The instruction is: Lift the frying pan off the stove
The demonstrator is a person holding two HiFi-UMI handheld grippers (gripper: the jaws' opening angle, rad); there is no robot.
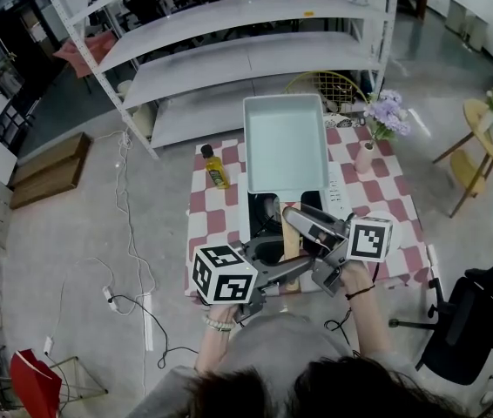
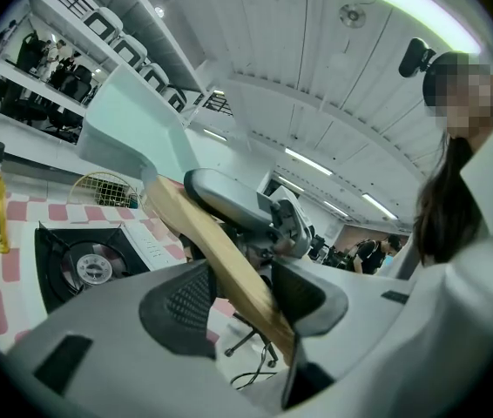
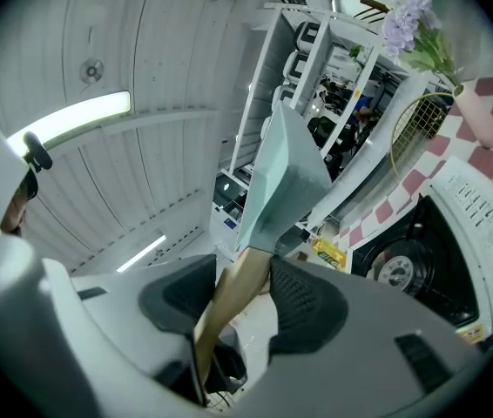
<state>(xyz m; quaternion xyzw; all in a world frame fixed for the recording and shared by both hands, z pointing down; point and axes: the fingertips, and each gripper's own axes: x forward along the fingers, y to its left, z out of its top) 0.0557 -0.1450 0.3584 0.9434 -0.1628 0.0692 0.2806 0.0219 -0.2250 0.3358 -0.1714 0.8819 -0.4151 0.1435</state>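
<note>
The frying pan point(image 1: 286, 142) is a pale teal rectangular pan with a wooden handle point(image 1: 291, 239). It hangs tilted above the black stove burner point(image 1: 264, 226), clear of it. My left gripper point(image 1: 288, 264) is shut on the handle's near end. My right gripper point(image 1: 303, 220) is shut on the handle a little nearer the pan. In the left gripper view the handle point(image 2: 220, 251) runs between the pads of my left gripper point(image 2: 242, 299), with the pan point(image 2: 133, 124) above the stove point(image 2: 90, 264). In the right gripper view my right gripper point(image 3: 245, 299) clamps the handle point(image 3: 233, 299) below the pan point(image 3: 286, 181).
The stove stands on a table with a red and white checked cloth point(image 1: 216, 207). A yellow oil bottle point(image 1: 216, 171) is at the left, a vase of purple flowers point(image 1: 377, 124) at the right, and a wire basket point(image 1: 329, 85) behind. A white shelving rack point(image 1: 229, 50) stands beyond, an office chair point(image 1: 477, 316) at the right.
</note>
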